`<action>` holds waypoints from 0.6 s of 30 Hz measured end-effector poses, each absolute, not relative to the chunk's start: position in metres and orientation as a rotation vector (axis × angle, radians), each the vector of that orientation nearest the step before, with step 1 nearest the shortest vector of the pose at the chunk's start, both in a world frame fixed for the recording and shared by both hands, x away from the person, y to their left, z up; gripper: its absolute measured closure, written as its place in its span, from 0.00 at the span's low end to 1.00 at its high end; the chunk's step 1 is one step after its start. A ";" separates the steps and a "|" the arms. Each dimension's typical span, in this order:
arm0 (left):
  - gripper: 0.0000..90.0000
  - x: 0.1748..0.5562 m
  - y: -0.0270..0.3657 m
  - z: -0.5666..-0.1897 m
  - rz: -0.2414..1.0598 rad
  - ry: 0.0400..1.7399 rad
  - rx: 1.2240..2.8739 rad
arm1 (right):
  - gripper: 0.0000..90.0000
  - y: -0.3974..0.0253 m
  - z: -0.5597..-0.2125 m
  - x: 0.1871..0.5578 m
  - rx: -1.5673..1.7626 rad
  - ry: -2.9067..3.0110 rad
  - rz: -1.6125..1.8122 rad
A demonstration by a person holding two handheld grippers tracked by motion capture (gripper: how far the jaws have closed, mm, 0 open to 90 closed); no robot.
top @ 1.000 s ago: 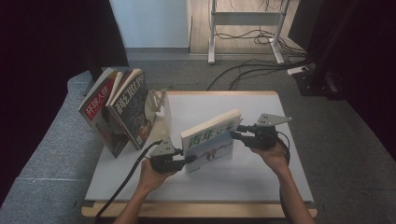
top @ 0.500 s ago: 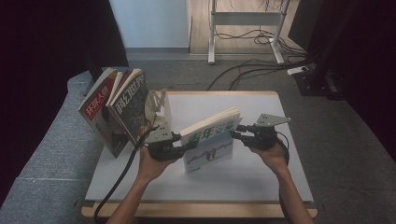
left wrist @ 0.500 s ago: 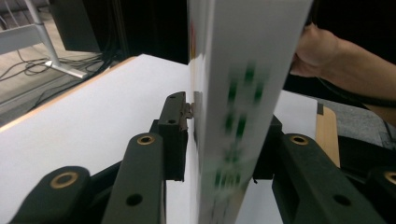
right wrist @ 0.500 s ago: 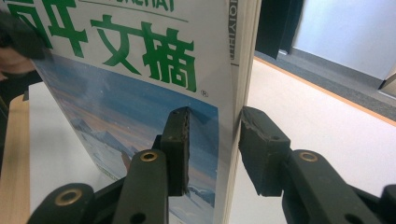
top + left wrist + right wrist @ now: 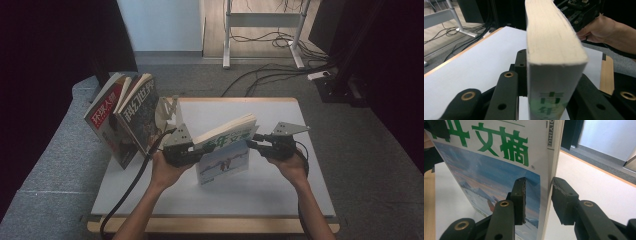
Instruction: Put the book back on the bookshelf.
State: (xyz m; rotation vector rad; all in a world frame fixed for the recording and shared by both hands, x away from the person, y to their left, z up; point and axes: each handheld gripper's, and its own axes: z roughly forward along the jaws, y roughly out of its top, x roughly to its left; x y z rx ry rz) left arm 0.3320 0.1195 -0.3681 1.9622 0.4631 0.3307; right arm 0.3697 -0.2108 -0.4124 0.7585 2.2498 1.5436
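While both grippers, left (image 5: 192,150) and right (image 5: 255,144), pinch the book (image 5: 225,150) above the table's (image 5: 280,190) middle, the right one's thin edge hold may slip, dropping it.

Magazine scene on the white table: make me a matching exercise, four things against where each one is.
Things:
1. left claw
2. right claw
3. green-titled magazine
4. two leaning magazines

Places:
A. table's far-left edge
B. clamped on the page edge
C. upright between both claws
D. around the spine side

Pairs: 1-B, 2-D, 3-C, 4-A
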 end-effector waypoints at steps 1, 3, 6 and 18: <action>0.81 0.332 0.119 -0.368 0.334 0.459 1.967 | 0.70 -0.211 -0.413 0.370 0.758 2.250 1.542; 0.81 0.332 0.119 -0.367 0.332 0.455 1.970 | 0.70 -0.212 -0.413 0.369 0.758 2.250 1.548; 0.82 0.333 0.120 -0.367 0.313 0.452 1.975 | 0.65 -0.215 -0.416 0.368 0.777 2.238 1.531; 0.81 0.335 0.121 -0.367 0.310 0.448 1.981 | 0.31 -0.252 -0.459 0.363 1.029 2.182 1.251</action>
